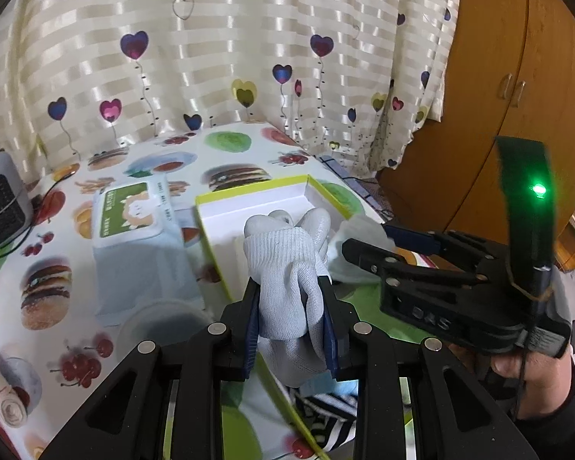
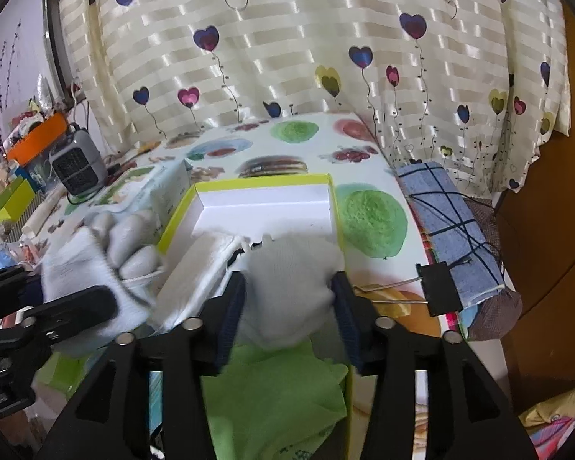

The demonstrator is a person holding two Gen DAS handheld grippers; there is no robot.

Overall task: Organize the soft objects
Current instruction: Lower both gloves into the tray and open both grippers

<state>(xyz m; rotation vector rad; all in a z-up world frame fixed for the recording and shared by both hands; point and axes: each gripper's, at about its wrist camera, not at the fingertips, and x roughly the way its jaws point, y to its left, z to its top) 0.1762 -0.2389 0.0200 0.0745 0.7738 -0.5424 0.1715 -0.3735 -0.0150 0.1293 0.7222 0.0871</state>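
Note:
My left gripper (image 1: 289, 283) is shut on a white knit glove (image 1: 283, 264), held upright over the near part of a white box with a yellow-green rim (image 1: 249, 195). In the right wrist view the same glove (image 2: 96, 260) hangs at the left in the left gripper (image 2: 76, 303). A second white glove (image 2: 291, 280) lies puffed up between the wide jaws of my right gripper (image 2: 289, 278), over the box (image 2: 264, 182). I see no squeeze on it. A green cloth (image 2: 272, 395) lies in the box below it. A hand holds the right gripper (image 1: 364, 249) beside the box.
A pack of wet wipes (image 1: 130, 211) lies left of the box, a small grey heater (image 1: 0, 199) farther left. A rolled cloth (image 1: 4, 395) sits near the front left. A blue checked cloth (image 2: 448, 226) and a black binder clip (image 2: 439, 287) are at the table's right edge. A curtain hangs behind.

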